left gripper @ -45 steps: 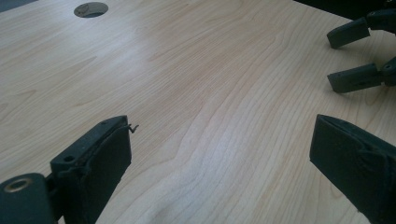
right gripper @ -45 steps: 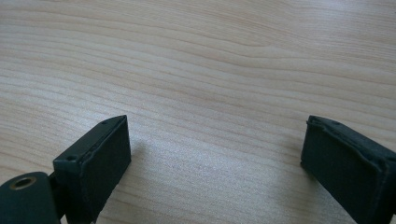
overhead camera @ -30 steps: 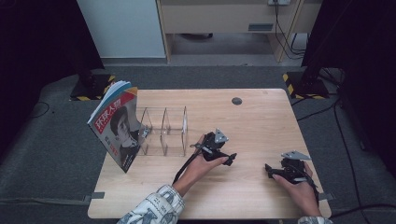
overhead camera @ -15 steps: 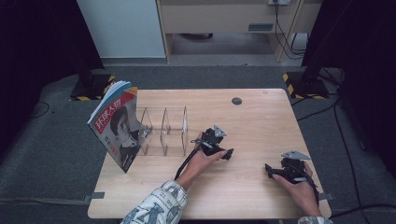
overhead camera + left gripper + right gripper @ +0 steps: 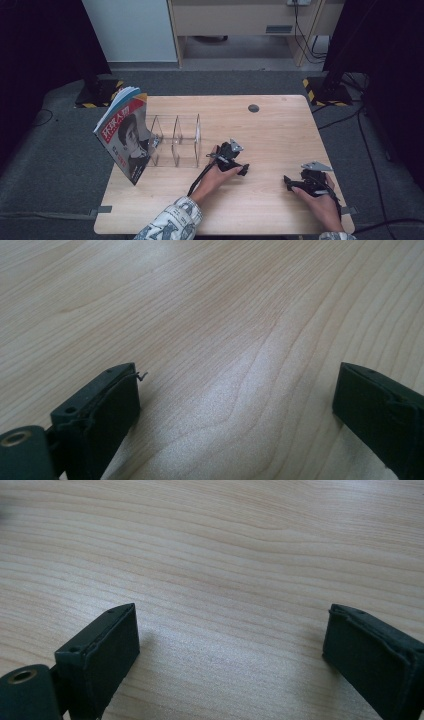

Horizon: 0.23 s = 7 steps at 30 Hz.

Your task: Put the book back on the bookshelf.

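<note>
Left gripper (image 5: 243, 170) rests low on the table (image 5: 280, 125), just right of the clear rack (image 5: 175, 141); jaws wide apart, nothing between them. Left gripper view: both black jaws spread to the frame edges, bare wood grain (image 5: 225, 330) in the gap. A short wire end sticks out at the tip of the jaw on the left side of that view.

Right gripper (image 5: 289, 182) lies near the table's front right corner, well apart from the left one; its grey plate sits on top. Jaws also wide, holding nothing. Right gripper view: only plain wood (image 5: 225, 580) between the two jaws.

Rack: transparent, with upright dividers forming slots, standing on the left half of the table. Slots look unfilled as far as the high view lets me tell.

Magazine (image 5: 122, 135): at the rack's left end, leaning tilted, cover with a face and red title facing the person. Its lower corner reaches close to the table's left edge. Whether it stands in the rack's end slot or just against it, I cannot tell.

Nearest thing to the left gripper is the rack; no contact. A small dark round spot (image 5: 253, 108) lies on the far side of the table. Patterned sleeve (image 5: 172, 222) at the front edge.
</note>
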Tool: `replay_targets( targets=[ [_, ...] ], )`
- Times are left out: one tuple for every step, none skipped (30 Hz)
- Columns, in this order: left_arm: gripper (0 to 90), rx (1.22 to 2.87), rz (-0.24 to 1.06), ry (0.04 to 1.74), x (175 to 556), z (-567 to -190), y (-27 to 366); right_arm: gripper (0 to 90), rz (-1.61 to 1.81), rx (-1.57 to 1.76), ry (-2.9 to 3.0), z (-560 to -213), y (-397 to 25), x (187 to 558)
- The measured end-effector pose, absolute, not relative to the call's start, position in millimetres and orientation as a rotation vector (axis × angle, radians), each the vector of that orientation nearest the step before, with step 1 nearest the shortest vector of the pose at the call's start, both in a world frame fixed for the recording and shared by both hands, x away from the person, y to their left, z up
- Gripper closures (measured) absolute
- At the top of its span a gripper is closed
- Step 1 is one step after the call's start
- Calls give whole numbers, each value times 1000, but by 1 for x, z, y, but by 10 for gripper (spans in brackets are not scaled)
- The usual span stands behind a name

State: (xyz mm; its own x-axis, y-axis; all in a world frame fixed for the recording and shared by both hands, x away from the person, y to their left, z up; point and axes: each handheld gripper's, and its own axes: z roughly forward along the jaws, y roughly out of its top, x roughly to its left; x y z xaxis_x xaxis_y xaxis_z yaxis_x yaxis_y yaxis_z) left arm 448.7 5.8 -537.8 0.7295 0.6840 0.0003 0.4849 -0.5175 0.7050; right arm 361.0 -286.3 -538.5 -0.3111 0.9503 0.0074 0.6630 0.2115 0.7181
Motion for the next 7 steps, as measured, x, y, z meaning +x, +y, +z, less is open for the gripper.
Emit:
replay_targets(
  targets=[
    [30, 2223, 363, 884, 449, -538, 6, 81, 876, 1493, 2053, -538, -286, 361],
    [26, 2223, 363, 885, 449, -538, 6, 81, 876, 1495, 2052, -538, -286, 361],
    [21, 2223, 367, 893, 448, -538, 6, 80, 876, 1493, 2053, -538, -286, 361],
    [18, 2223, 367, 893, 448, -538, 6, 80, 876, 1495, 2051, -538, -286, 361],
    [16, 2221, 368, 900, 448, -538, 6, 80, 875, 1493, 2053, -538, -286, 361],
    [14, 2221, 368, 900, 448, -538, 6, 79, 875, 1494, 2051, -538, -286, 361],
    [14, 2218, 371, 908, 447, -538, 6, 79, 875, 1494, 2051, -538, -286, 361]
  ],
)
